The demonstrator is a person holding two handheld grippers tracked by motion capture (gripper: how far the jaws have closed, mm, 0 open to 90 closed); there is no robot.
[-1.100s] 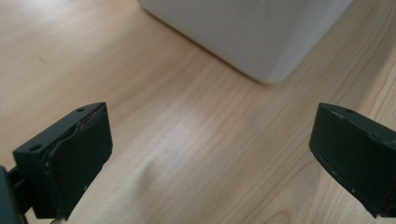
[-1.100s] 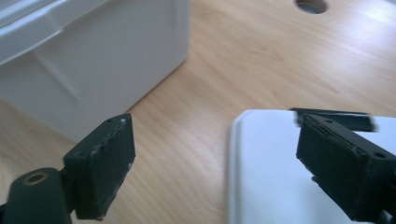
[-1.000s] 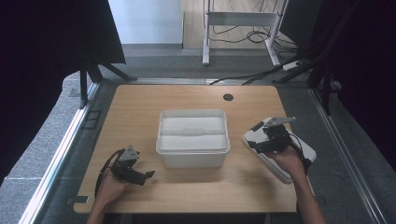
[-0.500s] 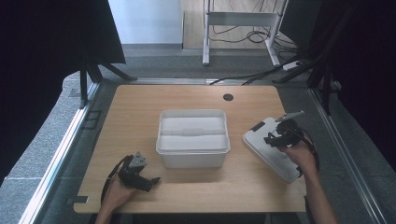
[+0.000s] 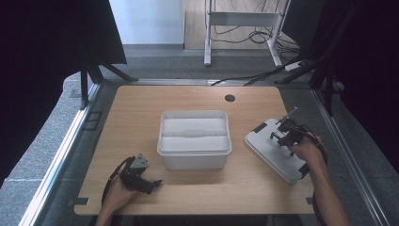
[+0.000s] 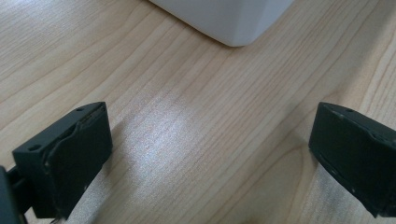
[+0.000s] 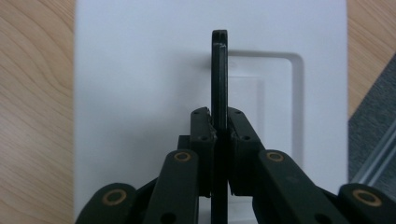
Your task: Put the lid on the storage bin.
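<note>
We see the white lid (image 5: pixel 277 151) flat on the desk (image 5: pixel 141 113) at right of frame. Its dark upright handle (image 7: pixel 219 74) sits between the right tongs (image 5: pixel 281 134), whose jaws have just been closing and now pinch it. The white bin (image 5: pixel 195 139) stands centre. At lower left, the left tongs (image 5: pixel 153 183) gape wide, empty.

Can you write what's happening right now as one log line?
right hand-held gripper: just closed on lid handle | lid: flat on table | left hand-held gripper: open | box: uncovered
</note>
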